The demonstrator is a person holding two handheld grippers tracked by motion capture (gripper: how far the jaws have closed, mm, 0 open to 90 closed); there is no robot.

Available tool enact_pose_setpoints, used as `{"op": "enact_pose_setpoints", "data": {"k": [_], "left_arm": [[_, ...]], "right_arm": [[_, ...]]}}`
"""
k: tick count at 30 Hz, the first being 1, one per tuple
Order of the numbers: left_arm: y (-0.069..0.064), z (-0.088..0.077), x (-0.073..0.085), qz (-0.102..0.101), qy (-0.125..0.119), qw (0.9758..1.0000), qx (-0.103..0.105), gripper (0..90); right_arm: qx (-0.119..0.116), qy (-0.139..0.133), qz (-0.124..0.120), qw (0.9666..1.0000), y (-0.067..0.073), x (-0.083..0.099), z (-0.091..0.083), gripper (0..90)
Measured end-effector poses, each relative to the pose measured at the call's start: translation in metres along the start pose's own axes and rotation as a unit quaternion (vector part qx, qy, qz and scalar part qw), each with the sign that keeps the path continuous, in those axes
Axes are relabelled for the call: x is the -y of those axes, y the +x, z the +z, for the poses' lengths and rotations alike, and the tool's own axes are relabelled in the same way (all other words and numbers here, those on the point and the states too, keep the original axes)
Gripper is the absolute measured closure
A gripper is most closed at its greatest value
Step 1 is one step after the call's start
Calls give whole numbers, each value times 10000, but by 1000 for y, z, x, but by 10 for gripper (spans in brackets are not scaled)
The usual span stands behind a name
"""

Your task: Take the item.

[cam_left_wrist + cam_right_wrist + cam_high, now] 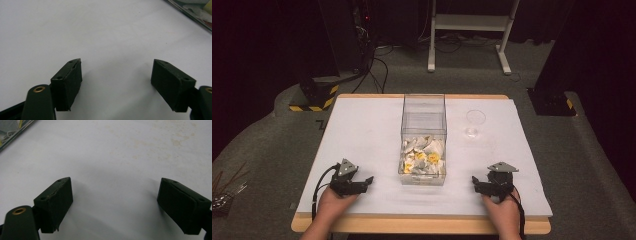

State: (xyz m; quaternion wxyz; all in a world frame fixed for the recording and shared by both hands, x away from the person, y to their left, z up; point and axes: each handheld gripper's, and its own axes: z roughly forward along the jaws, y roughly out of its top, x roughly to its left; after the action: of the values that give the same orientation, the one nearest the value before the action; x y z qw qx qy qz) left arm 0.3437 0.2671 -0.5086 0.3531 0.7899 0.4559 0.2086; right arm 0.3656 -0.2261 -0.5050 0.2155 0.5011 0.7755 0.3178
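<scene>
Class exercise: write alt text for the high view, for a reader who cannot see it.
A clear plastic box holding white and yellow pieces stands mid-table on a white tabletop. The left gripper and right gripper, both open and empty, rest on either side of it. A clear cup stands right of the box.

Dim room, dark at the edges; the white surface [362, 140] is evenly lit, with soft shadows and slightly blurred close-ups
</scene>
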Motion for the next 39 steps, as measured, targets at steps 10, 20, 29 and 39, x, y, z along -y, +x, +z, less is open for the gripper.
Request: {"op": "enact_pose_setpoints", "data": {"k": [10, 20, 29, 39], "left_arm": [[0, 0, 0, -2, 4, 10000, -6, 253], [0, 0, 0, -6, 4, 10000, 2, 253], [0, 0, 0, 1, 1, 10000, -3, 253], [0, 0, 0, -3, -7, 10000, 4, 253]], "right_arm": [[-12, -9, 9, 10000, 0, 0, 0, 127], [-28, -7, 15, 10000, -1, 0, 0, 126], [-34, -9, 6, 10000, -1, 0, 0, 126], [21, -58, -149, 9999, 1, 0, -3, 135]]}}
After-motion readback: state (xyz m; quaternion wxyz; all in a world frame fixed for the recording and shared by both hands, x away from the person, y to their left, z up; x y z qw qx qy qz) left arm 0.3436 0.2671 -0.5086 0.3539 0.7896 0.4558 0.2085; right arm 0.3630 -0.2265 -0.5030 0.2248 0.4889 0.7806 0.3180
